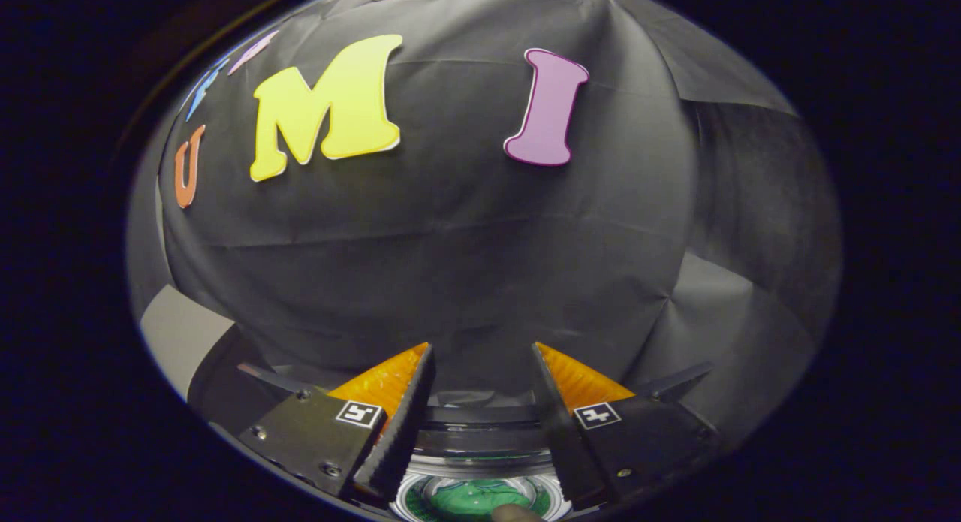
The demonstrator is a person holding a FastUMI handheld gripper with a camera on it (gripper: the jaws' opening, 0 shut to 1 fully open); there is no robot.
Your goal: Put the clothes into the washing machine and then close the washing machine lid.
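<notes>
Hand-held gripper (pixel 480 349) status: the two fingers stand spread wide apart, with an open gap between their tips and nothing held between them. Each finger (pixel 398 417) carries a small square black-and-white marker (pixel 358 413) on its upper face. The fingers are raised and aimed at the booth wall (pixel 465 251), a black cloth that shows creases and fold lines and hangs well beyond the fingertips.

Washing machine (pixel 480 432) position: the machine sits low between the two fingers, closer to their bases than to their tips. Its dark curved rim runs across the gap from one finger to the other, and a lighter, glossy ring lies just under that rim. The machine's opening faces upward, and no cover lies over the visible part of it.

Clothes (pixel 473 498) position: a green garment lies inside the round opening of the washing machine, below the rim and between the finger bases. Folds are visible on its surface. A patterned green-and-white band rings the opening around it. A small rounded brownish object (pixel 518 513) touches the garment's near edge; what it is cannot be told.

Surroundings: a pale grey panel (pixel 176 334) stands on the left side, beside the cloth wall and behind the left finger. A dark curved surface lies beneath it, next to the finger's base.
</notes>
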